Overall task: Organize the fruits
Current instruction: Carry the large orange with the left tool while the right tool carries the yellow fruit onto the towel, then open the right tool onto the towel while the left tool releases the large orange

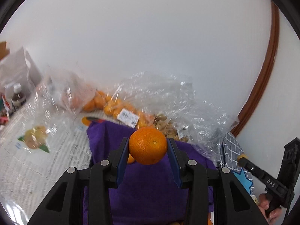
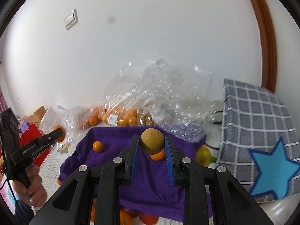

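Brown fruit [image 2: 152, 140] between right gripper [image 2: 152, 146] fingers [image 2: 169, 157]

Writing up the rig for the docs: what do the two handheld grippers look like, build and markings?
Both are matte black plastic. The left gripper and the right gripper each have two angular arms with round silver pivot pins and flat jaws faced with blue ribbed pads. Seen from outside, each has a pistol-style black handle with white lettering along its body; a thin dark cable hangs by the left one.

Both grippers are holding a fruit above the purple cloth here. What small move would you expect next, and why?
Probably carry both fruits onward to separate spots. The left gripper is clamped on an orange and the right gripper on a brown, rough-skinned round fruit, both lifted clear of the purple cloth. Two small oranges lie loose on it. No destination shows clearly.
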Demonstrator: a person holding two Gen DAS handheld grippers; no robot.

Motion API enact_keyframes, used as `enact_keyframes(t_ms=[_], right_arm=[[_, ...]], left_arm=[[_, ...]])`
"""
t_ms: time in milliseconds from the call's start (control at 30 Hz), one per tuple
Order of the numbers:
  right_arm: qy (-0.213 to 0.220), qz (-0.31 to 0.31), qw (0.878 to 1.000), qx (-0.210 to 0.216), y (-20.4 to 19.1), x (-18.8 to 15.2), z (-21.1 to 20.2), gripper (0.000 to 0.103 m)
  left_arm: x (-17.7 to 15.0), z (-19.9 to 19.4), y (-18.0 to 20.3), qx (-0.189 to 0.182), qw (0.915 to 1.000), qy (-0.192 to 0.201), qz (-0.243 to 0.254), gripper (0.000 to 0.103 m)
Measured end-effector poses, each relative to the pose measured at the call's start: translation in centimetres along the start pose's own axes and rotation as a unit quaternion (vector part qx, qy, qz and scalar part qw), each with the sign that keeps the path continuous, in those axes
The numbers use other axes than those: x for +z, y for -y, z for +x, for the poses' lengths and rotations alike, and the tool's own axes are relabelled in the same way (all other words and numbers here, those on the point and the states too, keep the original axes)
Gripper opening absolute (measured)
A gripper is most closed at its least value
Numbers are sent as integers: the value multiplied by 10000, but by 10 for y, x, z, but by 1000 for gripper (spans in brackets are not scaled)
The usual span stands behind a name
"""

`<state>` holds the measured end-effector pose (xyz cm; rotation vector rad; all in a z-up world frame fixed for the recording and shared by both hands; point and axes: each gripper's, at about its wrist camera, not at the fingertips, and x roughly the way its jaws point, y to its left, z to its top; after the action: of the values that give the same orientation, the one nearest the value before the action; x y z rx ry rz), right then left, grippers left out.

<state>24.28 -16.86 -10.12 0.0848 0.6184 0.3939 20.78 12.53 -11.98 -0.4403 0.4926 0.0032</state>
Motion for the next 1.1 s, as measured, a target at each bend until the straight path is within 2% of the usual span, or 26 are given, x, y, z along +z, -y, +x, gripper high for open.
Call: enact_keyframes(t_ms=[100, 133, 267, 533, 667, 1100], right_arm=[[-306, 148, 9992, 209, 8, -13, 22, 26], [-492, 124, 9987, 77, 10, -16, 31, 26], [-706, -4, 9975, -46, 13, -28, 44, 26], [-1221, -301, 9918, -215, 8, -47, 76, 26], [-1501, -201, 9883, -180, 8, -52, 85, 26], [-1700, -332, 9833, -559, 7, -58, 95, 28]], left_arm=[[-12, 14, -12, -42, 9997, -202, -129, 38], [-15, 18, -15, 35, 9996, -268, -104, 38], [-23, 30, -25, 84, 9990, -436, -113, 38], [-26, 45, -32, 33, 9960, -851, -280, 38], [-28, 50, -32, 146, 9940, -1052, -265, 38], [-33, 57, -22, 589, 9902, -1260, 134, 38]])
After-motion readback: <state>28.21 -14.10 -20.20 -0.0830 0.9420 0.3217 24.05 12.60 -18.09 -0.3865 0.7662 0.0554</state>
